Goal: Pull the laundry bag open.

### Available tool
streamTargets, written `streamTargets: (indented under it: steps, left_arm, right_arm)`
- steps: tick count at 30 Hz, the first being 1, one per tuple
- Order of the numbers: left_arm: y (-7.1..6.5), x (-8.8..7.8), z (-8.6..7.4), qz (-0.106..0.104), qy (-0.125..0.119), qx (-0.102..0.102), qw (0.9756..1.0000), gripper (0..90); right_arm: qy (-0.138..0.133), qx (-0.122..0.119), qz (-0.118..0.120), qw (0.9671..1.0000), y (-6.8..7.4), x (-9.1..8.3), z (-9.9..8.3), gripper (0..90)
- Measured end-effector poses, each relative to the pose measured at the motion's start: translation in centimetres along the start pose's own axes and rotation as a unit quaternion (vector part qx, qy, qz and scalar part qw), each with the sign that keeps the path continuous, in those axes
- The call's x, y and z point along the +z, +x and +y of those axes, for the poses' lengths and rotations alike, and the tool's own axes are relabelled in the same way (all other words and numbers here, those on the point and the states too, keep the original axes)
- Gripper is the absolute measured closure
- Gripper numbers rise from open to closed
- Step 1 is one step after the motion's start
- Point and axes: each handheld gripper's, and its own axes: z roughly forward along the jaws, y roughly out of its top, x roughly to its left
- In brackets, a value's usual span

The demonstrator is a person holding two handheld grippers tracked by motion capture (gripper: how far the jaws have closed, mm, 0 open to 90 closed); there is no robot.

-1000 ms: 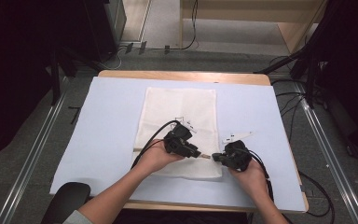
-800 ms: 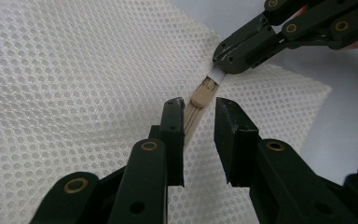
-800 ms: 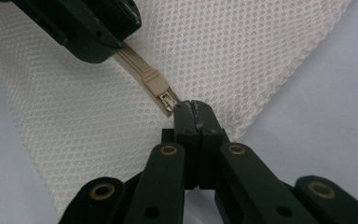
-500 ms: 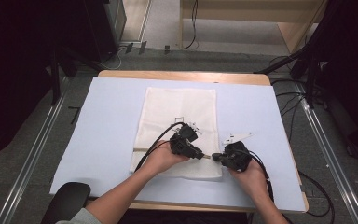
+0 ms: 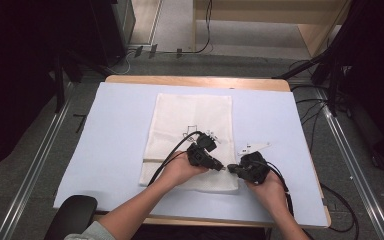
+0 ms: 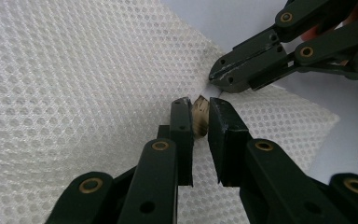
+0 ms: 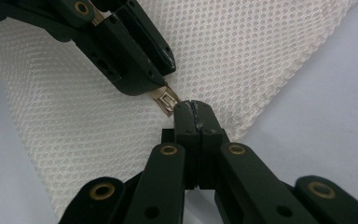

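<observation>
The left gripper (image 6: 200, 116) has just been closing its jaws on the zip pull (image 6: 199, 117) of a white mesh bag (image 5: 190, 135); the small brassy tab sits between the two pads, which look to be pressing its sides, though a thin gap may remain. From the right gripper view the same zip pull (image 7: 166, 101) sticks out of the left jaws toward the other tool. The right gripper (image 7: 193, 108) is clenched tight, its tips pinching the white edge of the bag just beside the pull, most likely to anchor the cloth so the zip can run without dragging the whole bag along.

In the high view the two grippers meet tip to tip, the left gripper (image 5: 207, 159) over the bag's near right corner and the right gripper (image 5: 247, 169) just off it. The bag lies flat on a pale blue sheet (image 5: 115, 125) that covers the desk (image 5: 200, 80), its near edge close to the desk's near edge, within easy reach of both hands.
</observation>
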Motion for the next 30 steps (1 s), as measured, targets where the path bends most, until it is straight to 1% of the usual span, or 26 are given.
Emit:
streamTargets:
  steps: [3, 5, 11, 12, 16, 18, 19, 20, 21, 23, 25, 27, 28, 30]
  left_arm:
    - [-0.19, 0.17, 0.02, -0.002, -0.003, -0.007, 1.0000, 81.2]
    - [-0.27, 0.22, 0.02, 0.001, -0.001, -0.004, 1.0000, 82.3]
    - [-0.35, 0.38, 0.10, 0.000, 0.000, -0.014, 0.9999, 83.8]
    - [-0.43, 0.50, 0.12, 0.003, 0.001, -0.012, 0.9999, 83.8]
    - [-0.49, 0.69, 0.13, 0.004, -0.001, -0.013, 0.9999, 84.0]
    - [-0.53, 0.73, 0.11, 0.003, -0.001, -0.011, 0.9999, 85.7]
    - [-0.62, 0.75, 0.07, 0.004, 0.000, -0.009, 1.0000, 87.7]
    - [-0.76, 0.80, 0.03, 0.009, -0.004, -0.005, 0.9999, 87.9]
    - [-0.80, 0.78, 0.02, 0.010, -0.004, -0.006, 0.9999, 88.0]
    - [-0.68, 0.76, -0.01, 0.007, -0.003, -0.007, 0.9999, 87.8]
    - [-0.57, 0.75, -0.09, 0.004, -0.006, -0.014, 0.9999, 87.0]
    - [-0.65, 0.86, -0.25, 0.005, -0.013, -0.013, 0.9998, 86.0]
    - [-0.67, 0.86, -0.32, 0.007, -0.013, -0.008, 0.9999, 85.8]
    - [-0.67, 0.88, -0.38, 0.008, -0.015, -0.006, 0.9998, 85.8]
  right_arm:
    - [0.000, -0.002, 0.000, 1.0000, 0.00, 0.00, -0.01, 90.0]
    - [0.000, -0.002, 0.000, 1.0000, 0.00, 0.00, -0.01, 90.0]
    - [0.000, -0.003, -0.001, 1.0000, 0.02, 0.00, -0.01, 90.0]
    - [0.000, -0.003, -0.001, 1.0000, 0.02, 0.00, -0.01, 90.0]
    - [-0.001, -0.002, -0.001, 1.0000, 0.03, 0.00, -0.02, 90.0]
    - [-0.001, -0.001, -0.001, 1.0000, 0.00, 0.01, -0.03, 90.0]
    - [-0.001, -0.001, -0.001, 1.0000, 0.00, 0.01, -0.03, 90.0]
    - [-0.001, -0.001, -0.001, 1.0000, 0.02, 0.01, -0.03, 90.0]
    - [-0.001, -0.002, -0.001, 1.0000, 0.02, 0.01, -0.03, 90.0]
    - [-0.001, -0.002, -0.001, 1.0000, 0.02, 0.01, -0.03, 90.0]
    - [-0.001, -0.001, -0.002, 1.0000, 0.04, 0.01, -0.03, 90.0]
    - [-0.001, 0.000, -0.002, 1.0000, 0.04, 0.02, -0.02, 90.0]
    - [-0.001, 0.003, -0.001, 1.0000, 0.03, 0.02, -0.01, 90.0]
    - [-0.001, 0.005, -0.003, 1.0000, 0.01, 0.02, -0.01, 90.0]
